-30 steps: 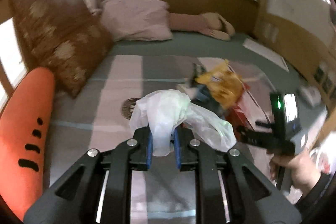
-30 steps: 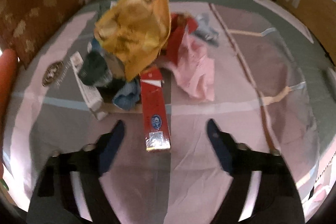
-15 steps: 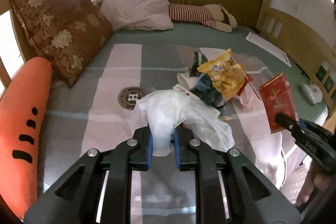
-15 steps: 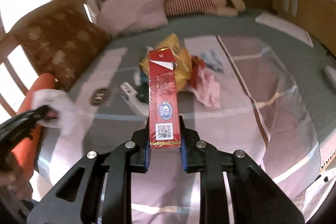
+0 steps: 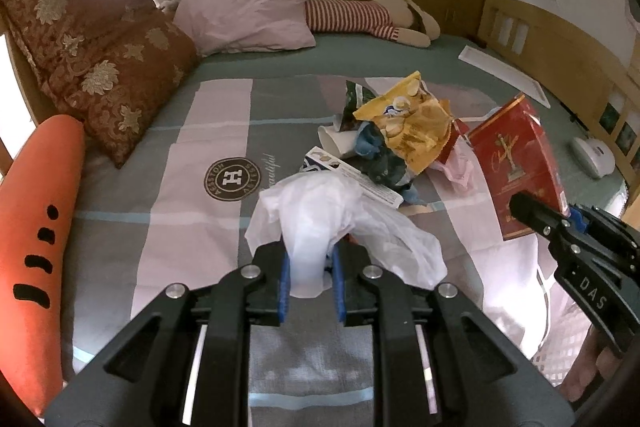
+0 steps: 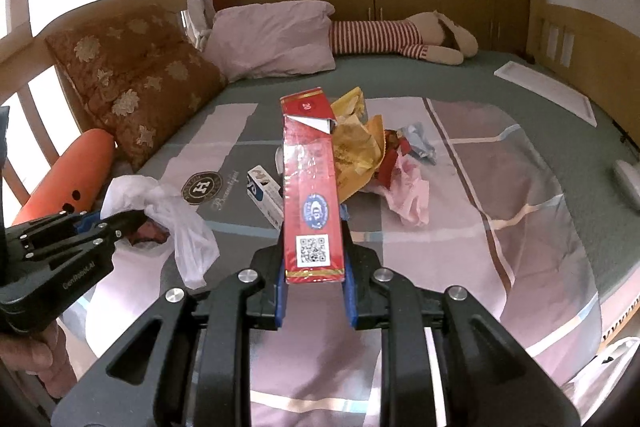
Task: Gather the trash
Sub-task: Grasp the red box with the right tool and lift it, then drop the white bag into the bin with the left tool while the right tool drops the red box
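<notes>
My left gripper point(image 5: 310, 259) is shut on a white plastic bag point(image 5: 332, 215), held above the bedspread; the same bag point(image 6: 160, 199) and gripper point(image 6: 120, 225) show at the left of the right wrist view. My right gripper point(image 6: 314, 267) is shut on a long red carton point(image 6: 310, 187), lifted off the bed and pointing away from me. The carton point(image 5: 516, 163) also shows at the right of the left wrist view. A heap of trash lies mid-bed: a yellow snack bag point(image 5: 408, 123), a white and blue box point(image 5: 356, 179), a pink plastic bag point(image 6: 408, 195) and blue scraps point(image 6: 420, 143).
A brown patterned cushion point(image 5: 100, 67), an orange carrot-shaped pillow point(image 5: 36, 227), a pink pillow point(image 5: 248, 15) and a striped plush toy point(image 5: 368, 19) lie along the bed's left and far sides. A white flat box point(image 5: 500, 71) and a white device point(image 5: 592, 155) sit at the right edge.
My right gripper closed on the red carton and lifted it off the bed. The left gripper kept its hold on the white bag and drifted a little lower.
</notes>
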The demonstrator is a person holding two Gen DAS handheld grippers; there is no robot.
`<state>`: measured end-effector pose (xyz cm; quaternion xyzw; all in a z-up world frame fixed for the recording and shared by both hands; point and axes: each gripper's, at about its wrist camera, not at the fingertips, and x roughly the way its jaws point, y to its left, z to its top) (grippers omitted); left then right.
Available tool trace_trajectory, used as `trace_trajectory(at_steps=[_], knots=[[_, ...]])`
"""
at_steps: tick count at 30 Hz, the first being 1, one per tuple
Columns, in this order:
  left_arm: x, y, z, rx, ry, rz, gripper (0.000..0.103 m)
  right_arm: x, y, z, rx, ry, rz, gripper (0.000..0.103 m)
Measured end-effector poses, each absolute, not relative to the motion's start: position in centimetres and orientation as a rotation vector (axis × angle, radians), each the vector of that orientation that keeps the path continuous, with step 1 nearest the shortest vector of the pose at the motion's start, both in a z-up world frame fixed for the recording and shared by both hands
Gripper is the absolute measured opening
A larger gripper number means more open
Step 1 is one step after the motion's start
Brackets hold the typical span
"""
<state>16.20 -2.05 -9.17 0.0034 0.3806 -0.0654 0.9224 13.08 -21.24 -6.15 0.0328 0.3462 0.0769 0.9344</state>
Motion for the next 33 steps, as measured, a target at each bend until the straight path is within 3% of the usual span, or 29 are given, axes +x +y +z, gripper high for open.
trace_trajectory(at_steps=[33], knots=[[16.55, -1.47, -8.87, -0.014, 0.780, -0.133, 0.019, 13.30, -21.84, -6.60, 0.073, 0.719, 0.153, 0.023]])
